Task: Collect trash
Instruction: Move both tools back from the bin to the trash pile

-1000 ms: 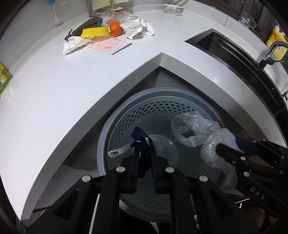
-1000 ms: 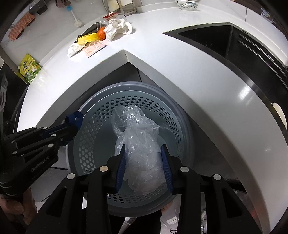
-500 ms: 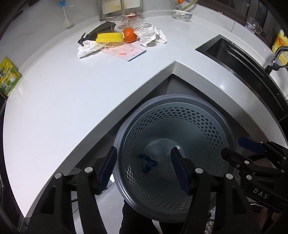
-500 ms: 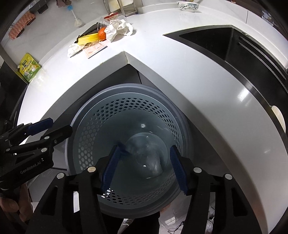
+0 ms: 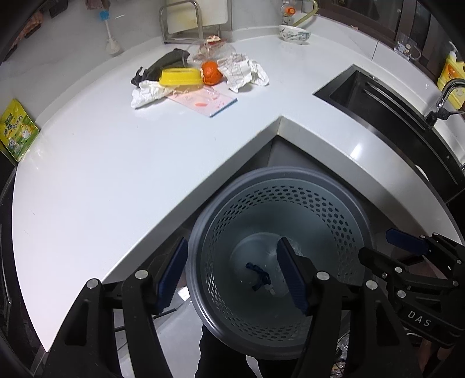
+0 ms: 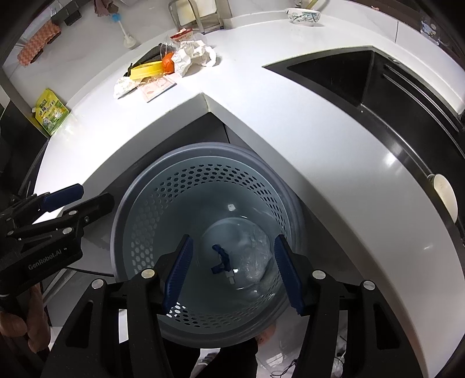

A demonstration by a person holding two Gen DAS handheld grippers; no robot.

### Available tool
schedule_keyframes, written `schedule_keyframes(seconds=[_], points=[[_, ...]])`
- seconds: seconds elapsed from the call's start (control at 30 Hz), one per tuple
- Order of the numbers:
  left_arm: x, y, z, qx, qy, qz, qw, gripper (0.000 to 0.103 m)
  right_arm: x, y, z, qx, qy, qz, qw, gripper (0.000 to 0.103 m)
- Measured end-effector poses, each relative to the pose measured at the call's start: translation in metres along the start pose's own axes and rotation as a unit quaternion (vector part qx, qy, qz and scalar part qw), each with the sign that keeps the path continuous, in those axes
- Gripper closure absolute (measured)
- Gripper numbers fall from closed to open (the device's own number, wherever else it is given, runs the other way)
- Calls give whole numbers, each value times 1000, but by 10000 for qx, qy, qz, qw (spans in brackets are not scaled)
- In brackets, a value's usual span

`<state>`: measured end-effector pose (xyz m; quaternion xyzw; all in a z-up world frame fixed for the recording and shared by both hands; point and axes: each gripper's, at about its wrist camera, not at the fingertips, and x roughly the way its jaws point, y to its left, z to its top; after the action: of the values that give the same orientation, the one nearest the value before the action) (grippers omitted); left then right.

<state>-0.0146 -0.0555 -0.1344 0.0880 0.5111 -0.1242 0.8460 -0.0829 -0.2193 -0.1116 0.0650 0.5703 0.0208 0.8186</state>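
A grey perforated waste basket (image 5: 334,209) (image 6: 162,186) stands on the floor in the counter's inner corner. At its bottom lie a dark blue strap (image 5: 259,274) (image 6: 220,257) and a clear plastic bag (image 6: 255,253). My left gripper (image 5: 232,276) is open and empty above the basket's left rim. My right gripper (image 6: 232,270) is open and empty over the basket. A trash pile sits far back on the counter: yellow container (image 5: 180,76), orange peel (image 5: 211,72), crumpled paper (image 5: 244,72), white wad (image 5: 146,92), flat card (image 5: 203,100), dark cloth (image 5: 162,65).
A white L-shaped counter (image 5: 116,162) wraps around the basket. A black sink (image 5: 377,107) with a tap lies at the right. A green-yellow packet (image 5: 16,132) stands at the counter's left edge. A bowl (image 5: 294,33) and a rack (image 5: 191,17) stand at the back.
The left gripper opened and dropped the blue strap into the basket. The right gripper opened and dropped the plastic bag. Both have risen and pulled back.
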Motion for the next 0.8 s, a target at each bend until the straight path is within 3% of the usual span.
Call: schedule_keyframes(seconds=[0.8], points=[[-27, 26, 39, -116, -437, 46, 9990, 31, -32, 15, 39, -78, -466, -25, 9989, 45]])
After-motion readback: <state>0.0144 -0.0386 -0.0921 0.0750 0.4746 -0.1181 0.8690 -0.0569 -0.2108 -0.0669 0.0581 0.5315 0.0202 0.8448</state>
